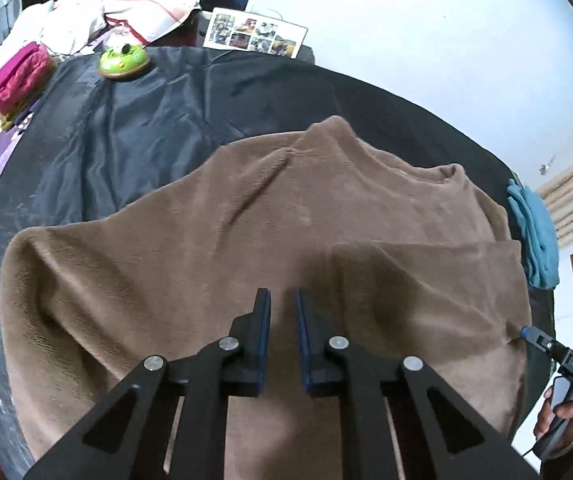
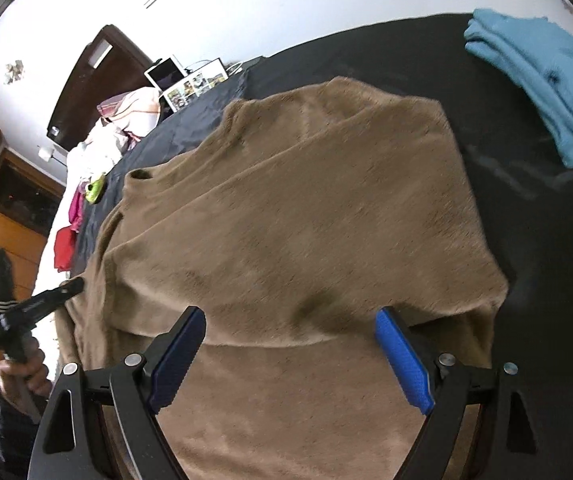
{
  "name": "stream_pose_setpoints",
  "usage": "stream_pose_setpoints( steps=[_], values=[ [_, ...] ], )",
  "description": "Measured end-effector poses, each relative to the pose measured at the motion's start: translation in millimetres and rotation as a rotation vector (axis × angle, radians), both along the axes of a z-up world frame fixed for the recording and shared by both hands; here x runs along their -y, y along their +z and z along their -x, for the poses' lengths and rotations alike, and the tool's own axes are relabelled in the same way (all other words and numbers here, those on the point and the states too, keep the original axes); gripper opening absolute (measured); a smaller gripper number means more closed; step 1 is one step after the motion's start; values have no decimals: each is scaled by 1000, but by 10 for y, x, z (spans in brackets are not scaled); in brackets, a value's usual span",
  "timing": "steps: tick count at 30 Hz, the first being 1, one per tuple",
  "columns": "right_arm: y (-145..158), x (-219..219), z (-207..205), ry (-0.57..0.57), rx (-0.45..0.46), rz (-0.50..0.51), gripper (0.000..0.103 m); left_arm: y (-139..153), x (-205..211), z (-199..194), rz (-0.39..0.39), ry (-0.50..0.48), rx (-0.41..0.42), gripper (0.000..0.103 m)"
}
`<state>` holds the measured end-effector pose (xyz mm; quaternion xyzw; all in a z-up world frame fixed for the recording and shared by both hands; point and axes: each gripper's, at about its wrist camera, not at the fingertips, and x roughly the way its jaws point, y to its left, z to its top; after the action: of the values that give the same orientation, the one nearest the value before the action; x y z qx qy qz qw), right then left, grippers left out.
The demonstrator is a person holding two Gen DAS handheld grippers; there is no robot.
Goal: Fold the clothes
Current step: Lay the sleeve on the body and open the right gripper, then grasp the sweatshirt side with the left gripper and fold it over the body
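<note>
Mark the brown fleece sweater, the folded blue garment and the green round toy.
brown fleece sweater (image 2: 306,216), right wrist view, mid body.
folded blue garment (image 2: 546,80), right wrist view, top layer.
green round toy (image 1: 123,62), left wrist view, dome.

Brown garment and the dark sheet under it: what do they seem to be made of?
The brown garment looks like soft fleece or velour: matte, fuzzy nap with soft folds. The dark sheet looks like thin, smooth synthetic fabric, perhaps nylon or satin: slightly shiny, with sharp fine creases.
</note>
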<state>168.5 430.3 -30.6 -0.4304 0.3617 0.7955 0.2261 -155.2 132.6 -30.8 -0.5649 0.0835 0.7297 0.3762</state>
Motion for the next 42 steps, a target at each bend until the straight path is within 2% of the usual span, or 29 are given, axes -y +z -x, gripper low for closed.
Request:
stream_pose_setpoints(
  steps=[3, 5, 6, 7, 11, 15, 17, 18, 19, 20, 22, 26, 30, 32, 36, 42],
  values=[
    [3, 1, 47, 6, 21, -37, 89, -74, -22, -48, -39, -21, 87, 16],
    [2, 10, 64, 20, 26, -41, 89, -131, -78, -112, -49, -28, 118, 35],
    [0, 20, 72, 26, 26, -40, 89, -157, -114, -140, -48, -28, 122, 53],
    [-3, 33, 80, 30, 25, -38, 89, -177, -141, -165, -52, -27, 130, 64],
    [-18, 75, 95, 38, 23, -30, 89, -239, -261, -237, -92, -34, 182, 66],
    [-36, 98, 40, 26, 29, -24, 89, -326, -432, -310, -85, -74, 201, 67],
    [-49, 102, 9, 16, 31, -20, 89, -374, -510, -347, -78, -94, 209, 61],
    [-56, 102, -6, 11, 32, -17, 89, -397, -550, -366, -74, -103, 213, 52],
    [-63, 104, -19, 8, 33, -16, 89, -421, -589, -384, -70, -113, 217, 22],
    [-69, 108, -29, 6, 33, -16, 89, -419, -605, -395, -71, -120, 218, 10],
    [-78, 116, -47, 2, 36, -17, 89, -393, -616, -410, -77, -130, 220, 10],
    [-29, 120, -106, -19, 61, -75, 89, -135, -514, -373, -131, -128, 163, 9],
    [63, 79, -196, -46, 85, -142, 89, 138, -300, -260, -152, -94, 70, 9],
    [97, 81, -200, -43, 95, -174, 89, 186, -196, -201, -147, -77, 46, 9],
    [149, 126, -140, -12, 116, -242, 89, 28, -120, -195, -74, -74, 37, 10],
    [167, 337, 208, 119, 129, -350, 89, -256, -91, -190, 10, -60, 36, 10]
  ],
)
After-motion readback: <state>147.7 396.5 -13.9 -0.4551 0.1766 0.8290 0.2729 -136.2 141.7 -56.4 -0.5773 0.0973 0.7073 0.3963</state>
